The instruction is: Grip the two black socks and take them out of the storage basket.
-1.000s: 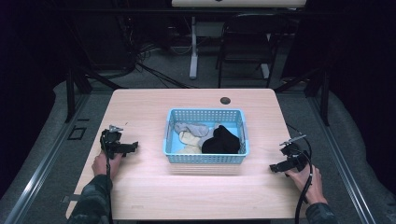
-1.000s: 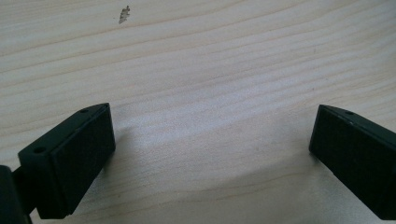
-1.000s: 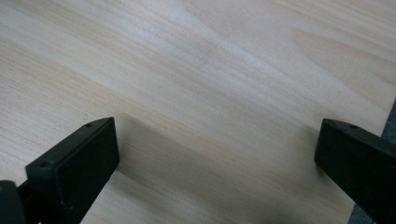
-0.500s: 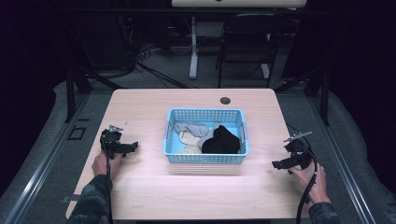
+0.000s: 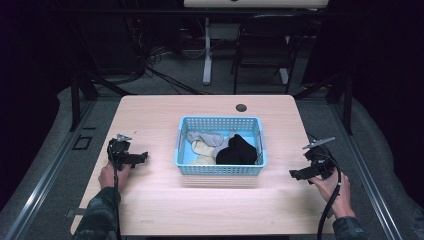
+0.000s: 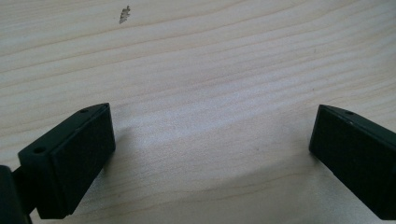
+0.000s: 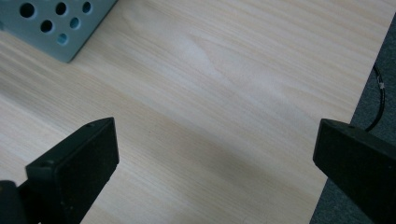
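A blue plastic basket (image 5: 220, 169) sits at the middle of the wooden table (image 5: 210, 205). Inside it lie a black sock (image 5: 237, 151), a grey sock (image 5: 201, 137) and a cream sock (image 5: 202, 150). To the basket's left, my left gripper (image 5: 141, 157) is low over the table, jaws wide apart over bare wood (image 6: 210, 126). My right gripper (image 5: 296, 174) hovers at the table's right edge, open with nothing between its fingers. A corner of the basket (image 7: 56, 25) shows at the top left of the right gripper view.
A dark round cable hole (image 5: 241, 108) lies in the table behind the basket. Grey floor (image 7: 364, 84) and a black cable (image 7: 379, 98) lie just past the table's right edge. A chair (image 5: 270, 45) and desk legs stand beyond the table.
My right gripper has drifted a little to the right and toward the table's edge. The left gripper and the basket have stayed put.
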A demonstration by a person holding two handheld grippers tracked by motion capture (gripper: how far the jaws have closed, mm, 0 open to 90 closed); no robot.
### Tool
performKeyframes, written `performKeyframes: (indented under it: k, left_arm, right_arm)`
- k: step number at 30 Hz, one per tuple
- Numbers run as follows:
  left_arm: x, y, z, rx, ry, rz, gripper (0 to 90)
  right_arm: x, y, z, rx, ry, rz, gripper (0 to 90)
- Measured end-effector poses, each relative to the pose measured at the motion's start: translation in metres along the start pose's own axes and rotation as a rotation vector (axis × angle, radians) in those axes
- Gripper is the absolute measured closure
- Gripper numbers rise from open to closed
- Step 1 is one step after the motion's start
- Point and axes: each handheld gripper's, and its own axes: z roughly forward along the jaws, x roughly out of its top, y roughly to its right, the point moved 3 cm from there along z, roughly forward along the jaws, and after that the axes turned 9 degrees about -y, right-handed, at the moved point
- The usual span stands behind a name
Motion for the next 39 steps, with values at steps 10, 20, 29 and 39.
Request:
performKeyframes:
  k: [10, 20, 29, 39]
  left_arm:
    - [0.000, 0.000, 0.000, 0.000, 0.000, 0.000, 0.2]
    - [0.000, 0.000, 0.000, 0.000, 0.000, 0.000, 0.2]
    - [0.000, 0.000, 0.000, 0.000, 0.000, 0.000, 0.2]
    - [0.000, 0.000, 0.000, 0.000, 0.000, 0.000, 0.2]
  right_arm:
    - [0.014, -0.007, -0.018, 0.005, 0.022, -0.025, 0.0]
    - [0.037, -0.015, -0.033, 0.018, 0.033, -0.051, 0.0]
    - [0.068, -0.030, -0.051, 0.034, 0.047, -0.097, 0.0]
    - [0.102, -0.051, -0.056, 0.056, 0.050, -0.153, 0.0]
